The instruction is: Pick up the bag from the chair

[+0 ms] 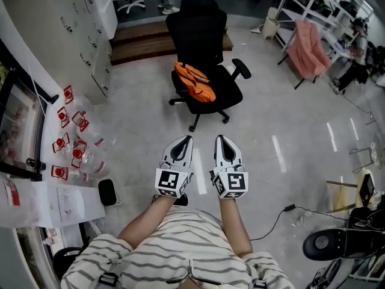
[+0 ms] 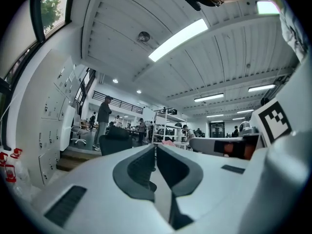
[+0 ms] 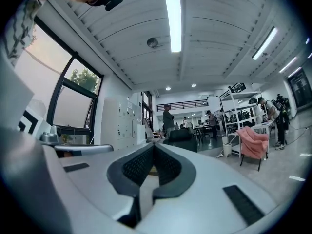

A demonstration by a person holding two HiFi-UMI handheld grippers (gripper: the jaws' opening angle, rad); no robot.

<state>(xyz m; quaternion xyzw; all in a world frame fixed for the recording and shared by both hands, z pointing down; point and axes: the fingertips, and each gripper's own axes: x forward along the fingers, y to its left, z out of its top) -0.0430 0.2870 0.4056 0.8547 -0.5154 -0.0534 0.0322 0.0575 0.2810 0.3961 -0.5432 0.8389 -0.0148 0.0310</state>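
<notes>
Orange bag [image 1: 194, 82] lies crumpled on the seat of the black office chair [image 1: 201, 23], over the seat's left half and close to the backrest; nothing touches it. We note both grippers well short of the chair, over bare floor [image 1: 289, 119], side by side with a gap between them, both pointing toward the chair. Left gripper [image 1: 182, 142]: its own view shows the jaws pressed together at the tips with nothing between them; clenched empty. Right gripper [image 1: 221, 141]: same reading in its own view; tips meet, nothing gripped. In both gripper views we see the chair's backrest just beyond the jaw tips. A pink cloth [image 1: 307, 47] hangs on a frame at the floor's far right; white cabinets [image 1: 90, 17] stand at far left.
</notes>
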